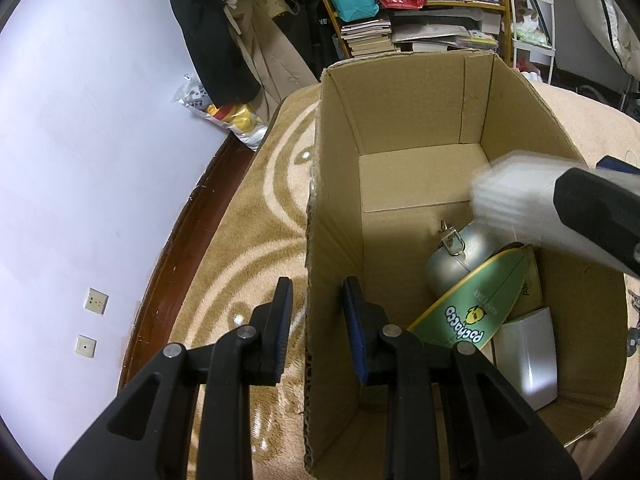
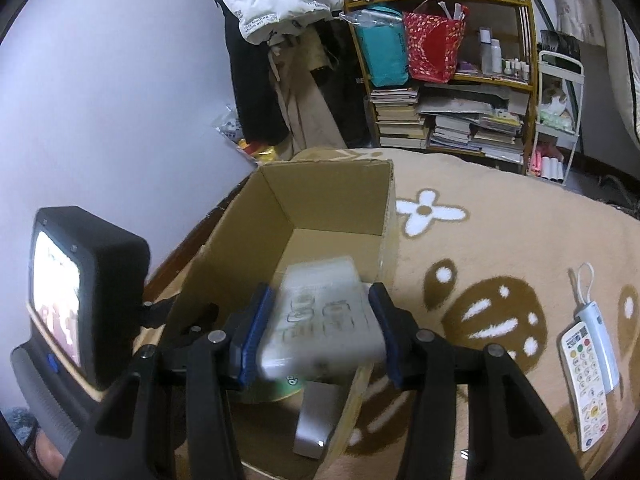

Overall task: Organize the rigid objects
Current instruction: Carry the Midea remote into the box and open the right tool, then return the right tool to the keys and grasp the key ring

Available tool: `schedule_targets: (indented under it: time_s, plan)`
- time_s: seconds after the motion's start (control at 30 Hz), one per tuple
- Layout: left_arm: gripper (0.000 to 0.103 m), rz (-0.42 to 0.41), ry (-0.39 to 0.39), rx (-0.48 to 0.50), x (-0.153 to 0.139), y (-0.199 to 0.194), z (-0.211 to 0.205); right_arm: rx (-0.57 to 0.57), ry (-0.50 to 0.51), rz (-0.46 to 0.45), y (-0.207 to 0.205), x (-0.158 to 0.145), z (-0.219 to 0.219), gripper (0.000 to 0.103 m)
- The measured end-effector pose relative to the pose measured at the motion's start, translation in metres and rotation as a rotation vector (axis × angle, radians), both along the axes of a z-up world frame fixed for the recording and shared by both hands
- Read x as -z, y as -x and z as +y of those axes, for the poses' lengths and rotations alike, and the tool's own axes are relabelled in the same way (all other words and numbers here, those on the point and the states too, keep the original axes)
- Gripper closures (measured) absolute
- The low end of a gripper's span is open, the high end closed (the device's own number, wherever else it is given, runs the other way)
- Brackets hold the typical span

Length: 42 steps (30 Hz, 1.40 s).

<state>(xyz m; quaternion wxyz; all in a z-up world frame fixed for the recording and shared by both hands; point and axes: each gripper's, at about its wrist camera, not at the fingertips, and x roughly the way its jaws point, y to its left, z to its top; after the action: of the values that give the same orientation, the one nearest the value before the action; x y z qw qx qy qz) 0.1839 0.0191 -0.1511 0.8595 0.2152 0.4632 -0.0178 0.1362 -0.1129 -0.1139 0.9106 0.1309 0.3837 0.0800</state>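
An open cardboard box (image 1: 340, 208) stands on the rug. In it lie a silver metal flask (image 1: 460, 256), a green Pochacco item (image 1: 472, 308) and a silver-white block (image 1: 528, 356). My left gripper (image 1: 318, 296) is open and straddles the box's left wall, one finger outside and one inside, with neither pad touching it. My right gripper (image 2: 320, 316) is shut on a white translucent case (image 2: 320, 320), blurred by motion, above the box's (image 2: 320, 196) near right part. That case (image 1: 512, 196) shows as a pale blur over the flask in the left wrist view.
A white remote (image 2: 584, 376) and a white device with a loop (image 2: 596, 320) lie on the patterned rug (image 2: 500, 240) to the right of the box. A bookshelf (image 2: 440, 120), hanging clothes and a white cart stand behind it. A wall runs along the left.
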Motion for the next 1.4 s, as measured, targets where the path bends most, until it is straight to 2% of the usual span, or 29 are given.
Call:
schedule_targets:
  time_s: [0.07,0.13,0.2,0.27,0.37,0.47,0.63,0.8,1.03,1.4]
  plan:
    - [0.078,0.001,-0.002,-0.001,0.000,0.000,0.000,0.015,0.012,0.001,0.001,-0.001,-0.001,0.049]
    - [0.078,0.002,0.001,-0.001,0.000,0.000,0.000,0.023,0.017,0.005,0.002,-0.002,-0.003,0.044]
    - [0.078,0.003,0.003,-0.001,0.000,0.000,0.001,0.053,0.056,0.008,0.005,-0.005,-0.007,0.022]
    - [0.077,0.001,-0.002,0.001,0.000,0.000,0.000,0.088,0.082,-0.008,0.008,-0.009,-0.014,0.012]
    - [0.077,-0.005,-0.017,0.008,0.001,0.001,-0.002,0.140,0.072,0.001,0.012,-0.013,-0.032,0.008]
    - [0.077,-0.004,-0.016,0.002,0.001,0.000,-0.002,0.192,0.088,0.011,0.016,-0.012,-0.047,0.000]
    - [0.077,0.009,0.017,-0.007,0.000,-0.002,0.003,0.261,0.122,0.087,0.023,0.002,-0.073,0.000]
    - [0.077,0.004,0.003,-0.003,0.000,-0.001,0.002,0.332,0.088,0.181,0.038,0.027,-0.096,0.000]
    - [0.077,0.003,0.001,-0.002,0.001,-0.001,0.002,0.375,0.113,0.315,0.051,0.059,-0.112,0.000]
    - [0.077,-0.002,-0.012,0.000,0.002,0.001,-0.001,0.491,0.073,0.443,0.072,0.088,-0.145,0.000]
